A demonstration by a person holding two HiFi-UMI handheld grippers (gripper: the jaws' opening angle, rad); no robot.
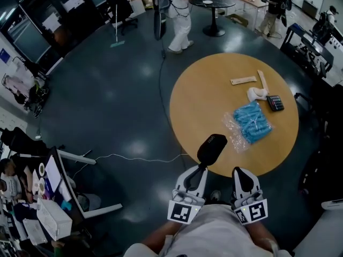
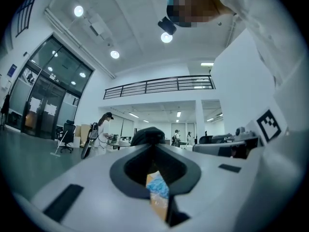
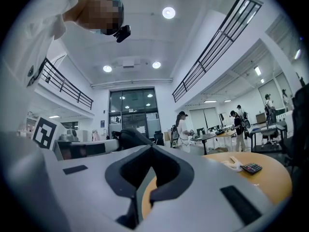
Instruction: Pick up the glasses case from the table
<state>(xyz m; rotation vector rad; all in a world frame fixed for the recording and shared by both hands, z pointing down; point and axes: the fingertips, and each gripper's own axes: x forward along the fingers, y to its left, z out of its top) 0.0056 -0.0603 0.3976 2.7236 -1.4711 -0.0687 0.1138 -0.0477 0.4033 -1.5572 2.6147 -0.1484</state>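
The black glasses case [image 1: 211, 148] is lifted off the round wooden table [image 1: 203, 100] and hangs over its near edge, tilted. My left gripper [image 1: 201, 167] is shut on the case's near end. In the left gripper view the case [image 2: 147, 135] shows as a dark hump just past the tips of the left gripper [image 2: 154, 148], which points level. My right gripper [image 1: 239, 172] is beside it on the right, shut, with nothing held. The right gripper view has the right gripper [image 3: 153, 150] with its jaws together and the case [image 3: 129, 138] off to the left.
On the table lie a blue packet in clear plastic [image 1: 253, 123], a black calculator [image 1: 275, 103], a white bundle [image 1: 257, 94] and flat wooden sticks [image 1: 243, 80]. A person in white [image 1: 179, 15] stands beyond the table. A desk with a monitor [image 1: 53, 175] is at lower left.
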